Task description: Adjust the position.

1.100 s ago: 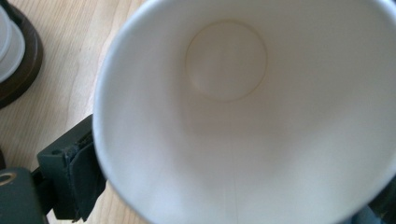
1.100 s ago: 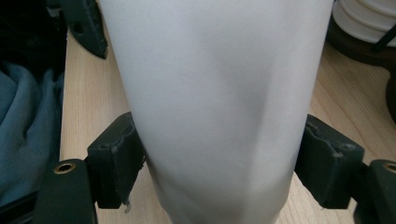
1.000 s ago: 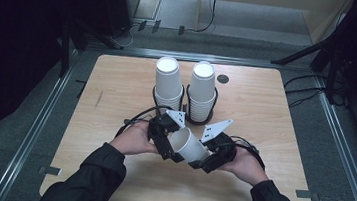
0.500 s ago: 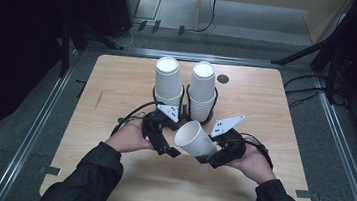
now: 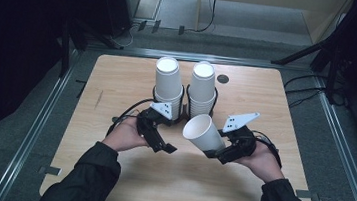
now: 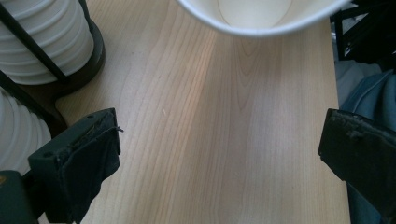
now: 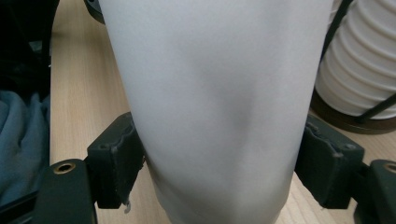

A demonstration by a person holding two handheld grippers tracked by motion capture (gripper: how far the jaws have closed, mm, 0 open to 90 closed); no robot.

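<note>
My right gripper point(image 5: 219, 152) is shut on a single white paper cup point(image 5: 203, 132), held off the table and tilted, mouth pointing up and to the left. In the right gripper view the cup point(image 7: 210, 102) sits squeezed between both jaws, its wall slightly dented. My left gripper point(image 5: 164, 147) stands open a little left of the cup, nothing between its jaws; the left gripper view has the cup's rim point(image 6: 261, 28) at the top edge. Two tall stacks of white cups point(image 5: 166, 81) point(image 5: 203, 85) stand in a black wire holder behind the grippers.
The wooden table point(image 5: 118, 79) has a small dark round hole point(image 5: 223, 78) near its far edge. The black holder base point(image 6: 70, 84) lies close to the left gripper's left jaw. Metal rails and dark floor surround the table.
The two grippers have drawn apart. The left gripper let go of the cup and moved left; the right gripper carried the cup right and tilted its mouth upward.
</note>
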